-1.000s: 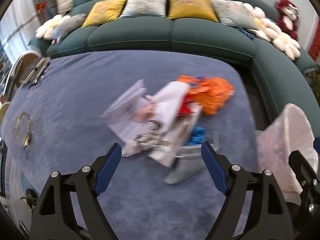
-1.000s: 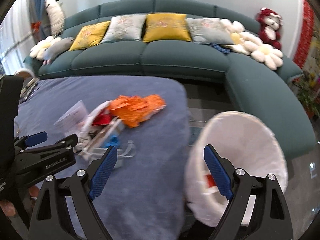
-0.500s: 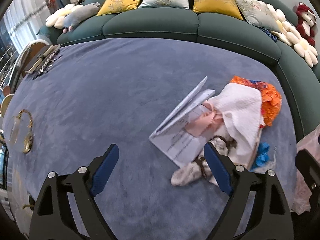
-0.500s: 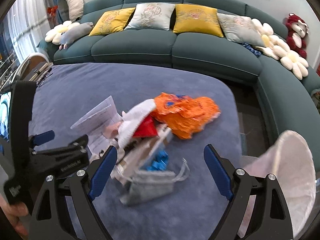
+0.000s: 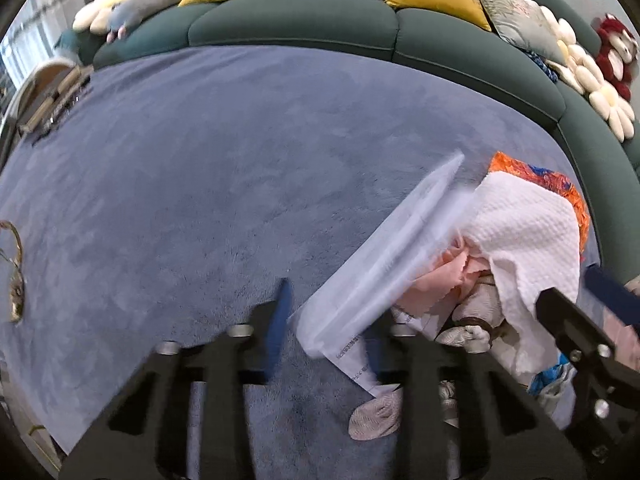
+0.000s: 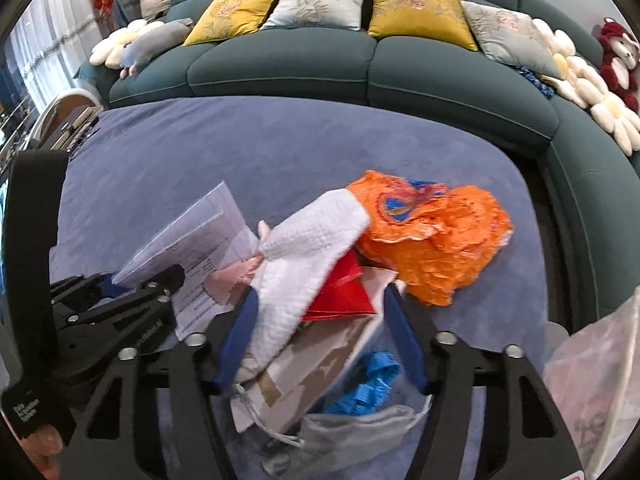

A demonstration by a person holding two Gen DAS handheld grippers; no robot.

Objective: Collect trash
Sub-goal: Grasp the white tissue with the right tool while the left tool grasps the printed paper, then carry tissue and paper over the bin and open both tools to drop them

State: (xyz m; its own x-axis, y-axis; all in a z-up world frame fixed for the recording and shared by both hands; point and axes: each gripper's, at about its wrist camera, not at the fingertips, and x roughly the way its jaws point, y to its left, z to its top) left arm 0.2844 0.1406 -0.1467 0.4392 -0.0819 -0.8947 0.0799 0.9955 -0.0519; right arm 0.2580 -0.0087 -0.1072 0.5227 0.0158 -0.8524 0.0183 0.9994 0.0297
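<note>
A heap of trash lies on the blue carpet: a folded white paper sheet (image 5: pixel 384 268) (image 6: pixel 192 236), a white quilted cloth (image 5: pixel 528 232) (image 6: pixel 308 256), an orange wrapper (image 6: pixel 436 236), a red piece (image 6: pixel 344 292), a cardboard box (image 6: pixel 316 360) and blue scraps (image 6: pixel 372 384). My left gripper (image 5: pixel 328 328) is partly closed around the paper's lower corner, its jaws not fully together. My right gripper (image 6: pixel 316 332) is open, its fingers on either side of the cloth, red piece and box. The left gripper (image 6: pixel 120 292) also shows in the right wrist view.
A white-lined trash bin (image 6: pixel 600 368) stands at the right edge. A dark green curved sofa (image 6: pixel 360 68) with cushions and plush toys wraps the far side. A low side table (image 5: pixel 44 96) stands at far left. Bare carpet (image 5: pixel 200 160) stretches left of the heap.
Both grippers have moved down and forward onto the heap. The left jaws have narrowed around the paper's corner. The right jaws have narrowed and now straddle the cloth and box.
</note>
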